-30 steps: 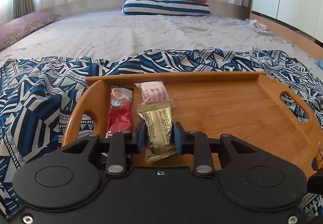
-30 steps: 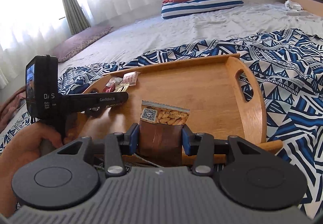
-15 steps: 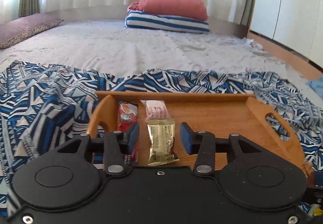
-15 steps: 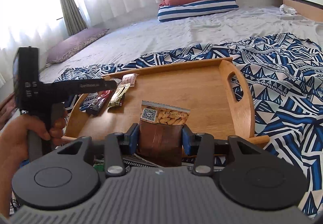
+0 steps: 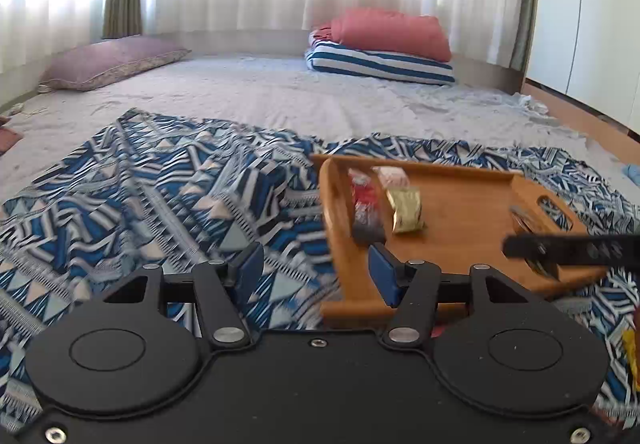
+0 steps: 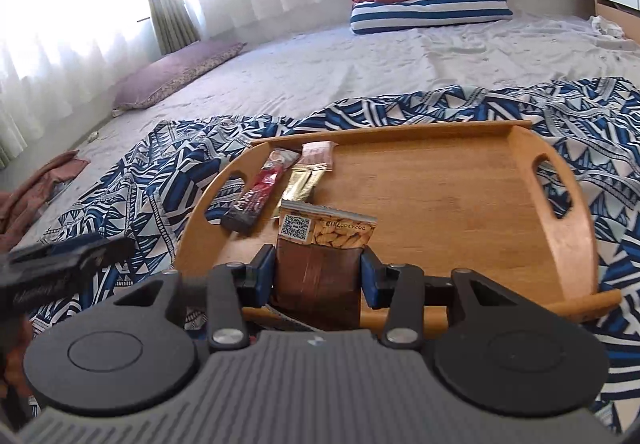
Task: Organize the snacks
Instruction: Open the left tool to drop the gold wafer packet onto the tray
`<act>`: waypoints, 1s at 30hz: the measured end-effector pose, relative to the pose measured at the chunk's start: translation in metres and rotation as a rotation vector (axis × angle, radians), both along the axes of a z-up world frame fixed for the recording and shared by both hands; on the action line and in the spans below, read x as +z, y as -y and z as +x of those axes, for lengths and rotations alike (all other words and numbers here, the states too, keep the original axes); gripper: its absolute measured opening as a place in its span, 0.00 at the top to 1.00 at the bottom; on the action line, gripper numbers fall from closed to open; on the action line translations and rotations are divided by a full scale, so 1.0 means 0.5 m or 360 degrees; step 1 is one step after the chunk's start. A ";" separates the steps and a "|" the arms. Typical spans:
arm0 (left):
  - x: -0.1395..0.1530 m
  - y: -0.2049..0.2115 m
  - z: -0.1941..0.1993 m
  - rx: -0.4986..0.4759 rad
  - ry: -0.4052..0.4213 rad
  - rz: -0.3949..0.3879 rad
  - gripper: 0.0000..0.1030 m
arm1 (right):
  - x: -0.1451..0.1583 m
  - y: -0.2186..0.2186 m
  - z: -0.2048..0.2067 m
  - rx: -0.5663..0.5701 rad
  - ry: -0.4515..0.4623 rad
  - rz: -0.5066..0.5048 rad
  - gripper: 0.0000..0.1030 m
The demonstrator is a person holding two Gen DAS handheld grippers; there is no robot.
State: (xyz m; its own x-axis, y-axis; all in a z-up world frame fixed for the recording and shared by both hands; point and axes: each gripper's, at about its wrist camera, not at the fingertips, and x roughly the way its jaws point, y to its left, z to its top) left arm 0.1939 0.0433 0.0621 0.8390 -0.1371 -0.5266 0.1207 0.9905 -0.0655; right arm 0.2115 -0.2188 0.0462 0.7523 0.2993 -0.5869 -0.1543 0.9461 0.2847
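Note:
A wooden tray (image 6: pixel 460 211) lies on a blue patterned cloth; it also shows in the left wrist view (image 5: pixel 472 203). On its left side lie a red snack bar (image 6: pixel 260 195), a gold packet (image 6: pixel 304 183) and a pink packet (image 6: pixel 318 155). The same red bar (image 5: pixel 366 203), gold packet (image 5: pixel 406 209) and pink packet (image 5: pixel 394 175) show in the left wrist view. My right gripper (image 6: pixel 318 276) is shut on a brown almond packet (image 6: pixel 324 252) over the tray's near edge. My left gripper (image 5: pixel 316 272) is open and empty, left of the tray's near corner.
The blue patterned cloth (image 5: pixel 160 187) covers the near part of a grey bed. A striped pillow with a red one on it (image 5: pixel 380 47) lies at the far end, a purple pillow (image 5: pixel 112 59) at far left. The right gripper's finger (image 5: pixel 572 248) crosses the tray's right side.
My left gripper let go of the gold packet, opened wide and drew back to the left off the tray. My right gripper moved closer over the tray with the almond packet.

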 end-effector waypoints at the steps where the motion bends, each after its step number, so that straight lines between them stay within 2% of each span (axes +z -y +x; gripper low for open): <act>1: -0.004 -0.005 -0.021 0.0001 0.0001 0.0017 0.42 | -0.003 -0.010 0.008 0.0013 -0.0010 -0.0003 0.53; 3: -0.012 -0.009 -0.055 -0.0010 0.0004 0.0057 0.39 | -0.008 -0.033 0.023 0.0048 -0.0029 -0.0004 0.53; 6: -0.028 -0.004 -0.100 -0.0011 -0.0006 0.0120 0.38 | -0.015 -0.064 0.051 0.0078 -0.0055 -0.0011 0.53; 13: -0.055 0.013 -0.148 -0.0091 -0.0080 0.0085 0.38 | -0.039 -0.117 0.105 0.0082 -0.0141 -0.0107 0.53; 17: -0.058 0.022 -0.158 -0.0102 -0.0065 0.0118 0.37 | -0.056 -0.133 0.108 0.0121 -0.0195 -0.0102 0.53; 22: -0.053 0.022 -0.156 -0.0093 -0.0074 0.0072 0.37 | -0.057 -0.170 0.107 0.0143 -0.0182 -0.0157 0.54; 30: -0.053 0.024 -0.162 -0.0094 -0.0070 0.0102 0.37 | -0.052 -0.206 0.126 0.0159 -0.0211 -0.0228 0.53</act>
